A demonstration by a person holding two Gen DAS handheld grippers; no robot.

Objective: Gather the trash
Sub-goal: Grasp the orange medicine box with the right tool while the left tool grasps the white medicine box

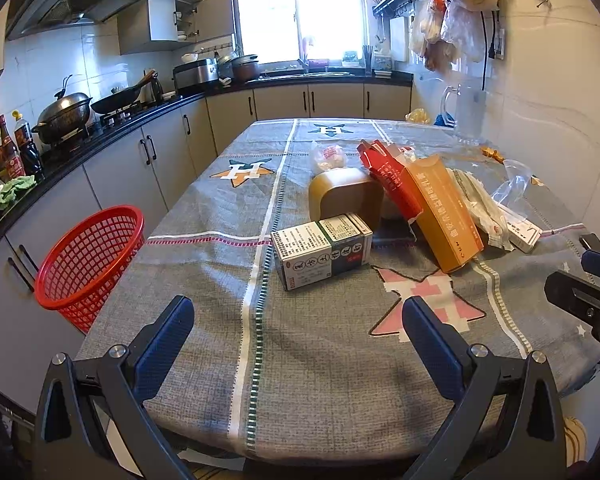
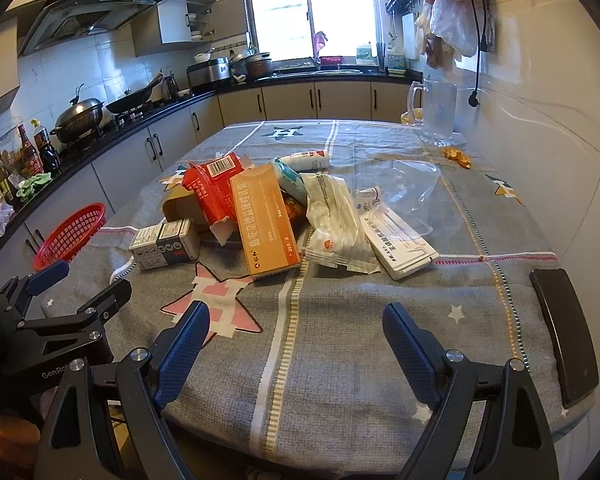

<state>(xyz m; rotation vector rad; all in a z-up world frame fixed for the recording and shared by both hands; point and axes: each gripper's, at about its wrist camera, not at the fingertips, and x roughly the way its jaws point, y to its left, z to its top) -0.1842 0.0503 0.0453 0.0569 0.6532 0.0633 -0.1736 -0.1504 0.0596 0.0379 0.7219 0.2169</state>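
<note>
Both tools spread wide, nothing between the fingers. Left tool [image 1: 298, 334] and right tool [image 2: 296, 340] hover over the near edge of the table [image 1: 332, 380], side by side, pointed at the pile. Looks like the start: nothing collected yet as far as I can see.

Trash sits mid-table in one heap:
- green-and-white box [image 1: 322, 250], lying flat, nearest the left tool and apart from the rest, so probably the easiest first pick
- orange box [image 2: 266, 224] leaning on the red carton [image 2: 212, 188], with the brown box [image 1: 346, 200] behind
- white packet [image 2: 336, 224] and flat white box [image 2: 400, 246] on the right side, overlapping
- small bottle [image 2: 306, 160] and clear plastic cup [image 2: 416, 192] at the back

Red basket [image 1: 90, 264] stands off the table's left edge, below table level. Likely the bin, so left tool has the short path to it. Inside of the basket isn't readable from here.

Black phone [image 2: 562, 336] lies at the near right edge, just beside the right tool. Not trash by my guess, keep clear. Glass mug [image 2: 438, 114] at the far right corner, well apart from the pile.

Risk: leaning boxes will likely topple if the lower ones are pulled first.
</note>
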